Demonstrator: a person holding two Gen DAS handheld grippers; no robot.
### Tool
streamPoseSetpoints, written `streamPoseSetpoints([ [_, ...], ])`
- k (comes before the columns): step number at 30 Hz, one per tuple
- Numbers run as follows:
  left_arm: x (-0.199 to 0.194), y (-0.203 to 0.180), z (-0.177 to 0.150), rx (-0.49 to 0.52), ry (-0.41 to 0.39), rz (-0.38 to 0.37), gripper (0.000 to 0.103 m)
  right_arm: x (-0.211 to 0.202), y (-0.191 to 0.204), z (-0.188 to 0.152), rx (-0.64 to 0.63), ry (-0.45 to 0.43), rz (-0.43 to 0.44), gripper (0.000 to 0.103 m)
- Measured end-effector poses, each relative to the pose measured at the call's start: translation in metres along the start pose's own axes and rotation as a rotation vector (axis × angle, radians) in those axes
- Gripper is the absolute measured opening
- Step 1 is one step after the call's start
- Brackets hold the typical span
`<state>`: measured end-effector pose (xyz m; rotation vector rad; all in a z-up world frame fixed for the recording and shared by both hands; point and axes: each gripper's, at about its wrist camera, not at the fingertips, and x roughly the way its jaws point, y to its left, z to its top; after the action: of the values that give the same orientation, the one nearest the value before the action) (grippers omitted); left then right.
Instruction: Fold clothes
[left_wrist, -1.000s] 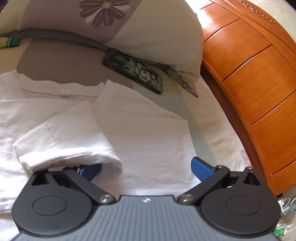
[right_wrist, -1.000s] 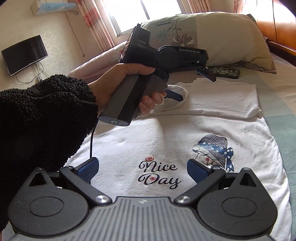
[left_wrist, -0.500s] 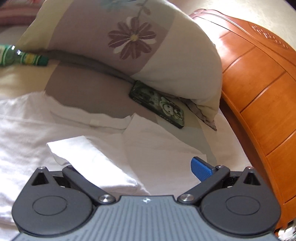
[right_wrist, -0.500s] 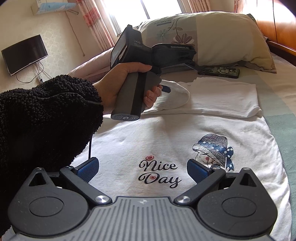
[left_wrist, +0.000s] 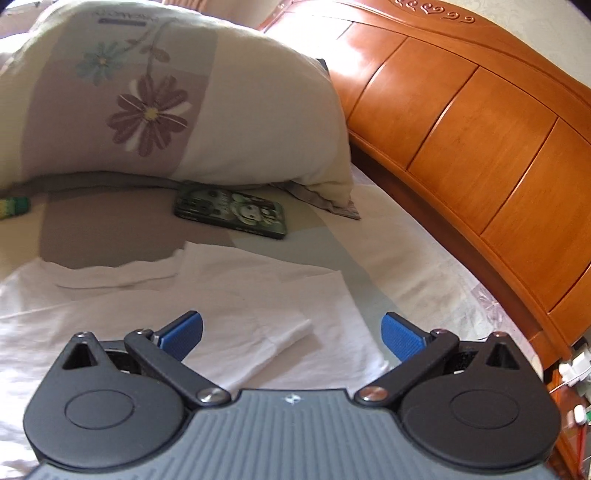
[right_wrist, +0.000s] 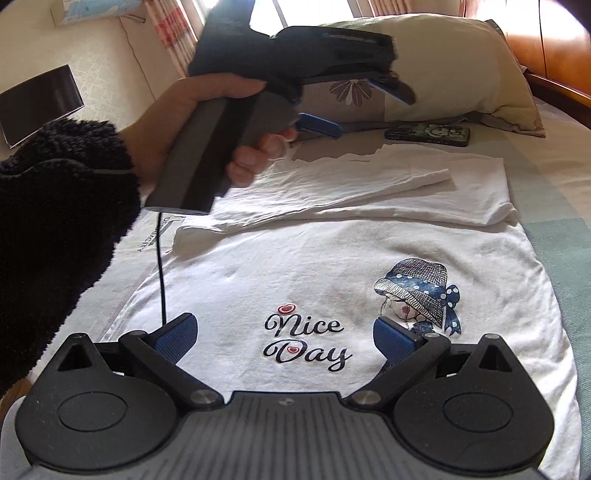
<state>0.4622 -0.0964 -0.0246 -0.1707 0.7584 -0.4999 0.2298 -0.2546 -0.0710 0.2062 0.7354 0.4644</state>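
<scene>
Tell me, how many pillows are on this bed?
1 for sure: the flowered pillow at the headboard, behind the phone. A pinkish shape by the window may be another; too washed out to tell.

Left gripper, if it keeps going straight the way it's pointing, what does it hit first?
Probably the folded sleeve of the white T-shirt; the left gripper is open above it. Depth is unclear.

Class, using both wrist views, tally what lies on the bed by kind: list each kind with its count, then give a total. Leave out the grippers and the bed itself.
White T-shirt: 1
Floral pillow: 1
Phone in a green cartoon case: 1
Green bottle, only partly in view: 1
Total: 4
</scene>
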Motion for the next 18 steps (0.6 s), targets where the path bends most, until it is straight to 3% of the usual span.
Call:
streamPoseSetpoints([
  [4, -0.04, 0.055, -0.02, -0.082, -0.036, 0.099, 0.102, 0.006, 0.0, 0.0, 0.001, 0.01, -0.021, 0.103],
  [7, -0.057, 0.098, -0.042, -0.177, -0.053, 0.132, 0.102, 0.013, 0.002, 0.0, -0.004, 0.021, -0.033, 0.103],
  [13, -0.068, 0.163, -0.089, -0.344, -0.006, 0.19, 0.102, 0.031, 0.007, -0.001, -0.014, 0.059, -0.047, 0.103],
  [18, -0.113, 0.181, -0.095, -0.392, -0.146, 0.171, 0.102, 0.044, 0.011, -0.002, -0.024, 0.087, -0.055, 0.103],
])
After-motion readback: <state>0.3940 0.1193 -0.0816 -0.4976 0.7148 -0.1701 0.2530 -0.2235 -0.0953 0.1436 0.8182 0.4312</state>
